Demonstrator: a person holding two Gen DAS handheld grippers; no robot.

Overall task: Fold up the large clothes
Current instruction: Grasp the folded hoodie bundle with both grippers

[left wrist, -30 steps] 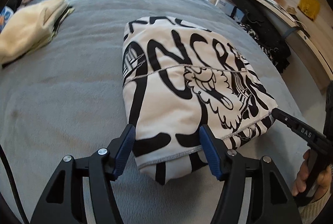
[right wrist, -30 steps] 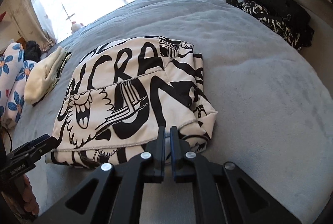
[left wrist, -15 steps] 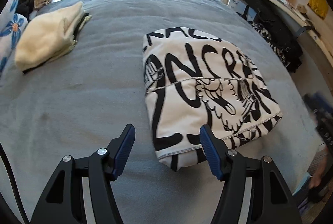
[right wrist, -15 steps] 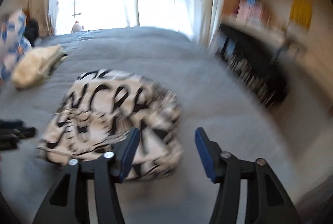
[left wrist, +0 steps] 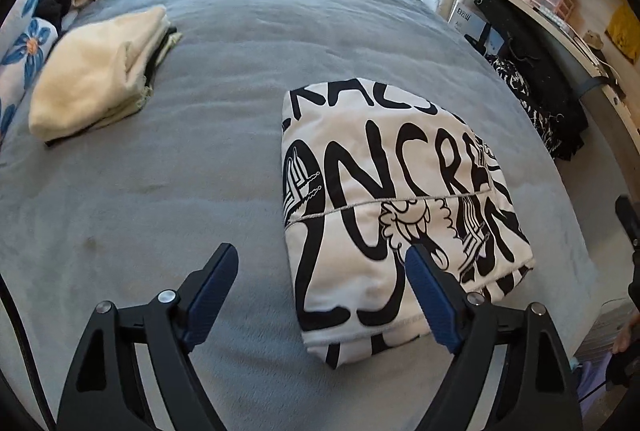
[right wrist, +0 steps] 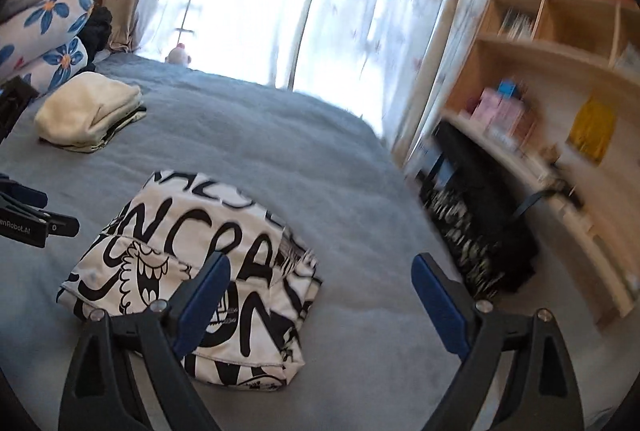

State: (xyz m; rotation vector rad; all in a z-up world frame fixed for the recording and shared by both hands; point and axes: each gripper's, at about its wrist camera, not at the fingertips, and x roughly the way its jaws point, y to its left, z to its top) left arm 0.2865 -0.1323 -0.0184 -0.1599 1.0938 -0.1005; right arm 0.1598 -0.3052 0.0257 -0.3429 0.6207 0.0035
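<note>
A white garment with bold black lettering (left wrist: 396,215) lies folded into a compact rectangle on the grey bed cover (left wrist: 180,191). It also shows in the right wrist view (right wrist: 192,271). My left gripper (left wrist: 320,271) is open and empty, raised above the bed at the garment's near left edge. My right gripper (right wrist: 320,283) is open and empty, raised above the garment's near right corner. Neither gripper touches the cloth. The left gripper's body shows at the left edge of the right wrist view (right wrist: 28,227).
A folded cream garment (left wrist: 96,75) lies at the bed's far left, also in the right wrist view (right wrist: 88,111). Blue-flowered pillows (right wrist: 44,27) stand beyond it. A dark patterned cloth pile (left wrist: 536,99) and wooden shelves (right wrist: 552,79) run along the bed's right side.
My right gripper has opened, let go of the garment's edge and lifted away. My left gripper has pulled back and to the left, off the garment. The garment stays folded.
</note>
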